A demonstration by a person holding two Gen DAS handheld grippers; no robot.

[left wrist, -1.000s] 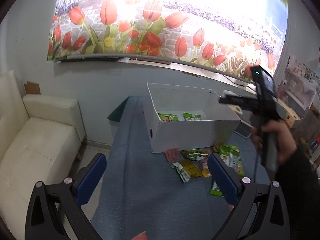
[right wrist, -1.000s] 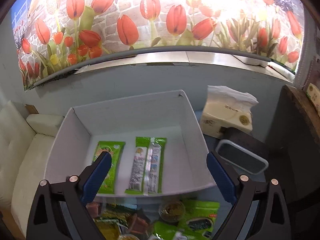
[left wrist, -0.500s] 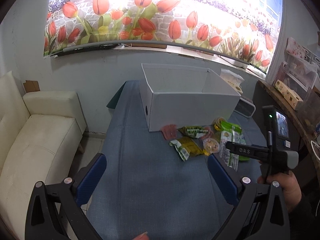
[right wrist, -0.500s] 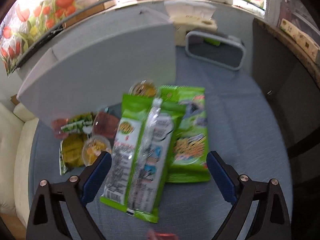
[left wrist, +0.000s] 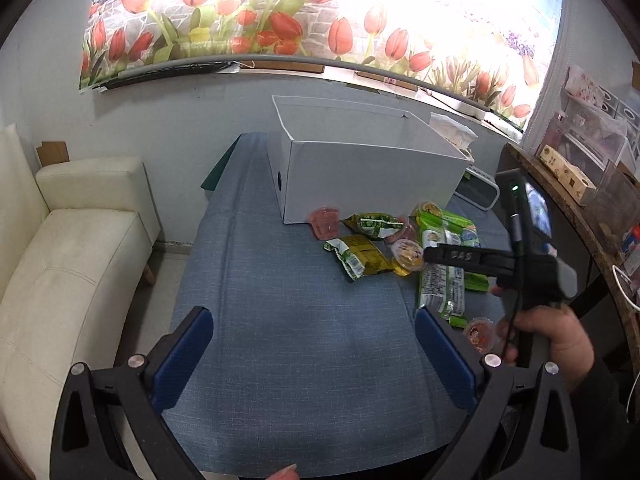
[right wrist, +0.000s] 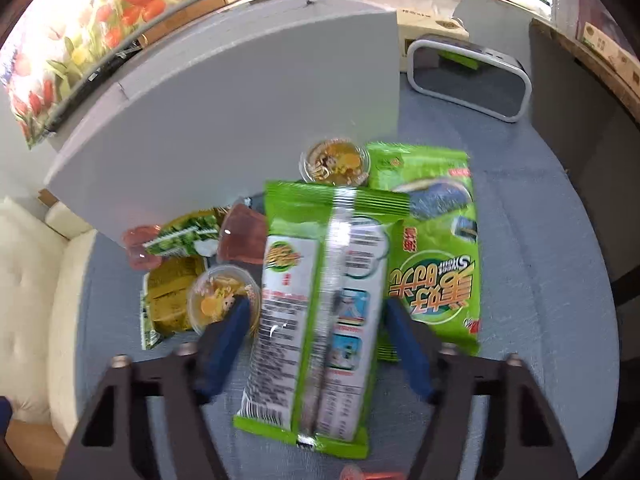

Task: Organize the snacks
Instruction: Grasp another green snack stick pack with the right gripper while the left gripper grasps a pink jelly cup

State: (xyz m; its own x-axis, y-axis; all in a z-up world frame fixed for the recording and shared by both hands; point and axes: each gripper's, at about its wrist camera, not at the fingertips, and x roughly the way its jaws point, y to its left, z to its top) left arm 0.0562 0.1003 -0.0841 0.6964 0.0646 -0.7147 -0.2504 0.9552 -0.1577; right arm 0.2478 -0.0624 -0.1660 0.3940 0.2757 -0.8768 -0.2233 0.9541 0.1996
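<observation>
Closing jaws on the right gripper (right wrist: 316,320), one blue pad on each side of a long green packet (right wrist: 320,300), close against its edges but not visibly squeezing it. Lies lengthwise between those pads, back side up, clear seam down the middle, on the blue tabletop (left wrist: 288,320). Overlaps a wider green snack bag (right wrist: 436,264) to its right. Just beside its left edge: a yellow jelly cup (right wrist: 218,300), a yellow-green pouch (right wrist: 172,292), and two pink cups (right wrist: 242,240), all in a loose heap in front of the white box (right wrist: 224,120). Second yellow cup (right wrist: 334,160) at the packet's far end, against the box wall. Box interior hidden from both views. Grey-rimmed container (right wrist: 468,80) to the right of the box.

Wide apart and empty on the left gripper (left wrist: 312,344), jaws above bare cloth, well clear of the heap. From that side, right hand (left wrist: 560,344) wrapped around its tool's handle, tool pointing down at the packet. Cream sofa (left wrist: 72,260) off the tabletop's left edge.
</observation>
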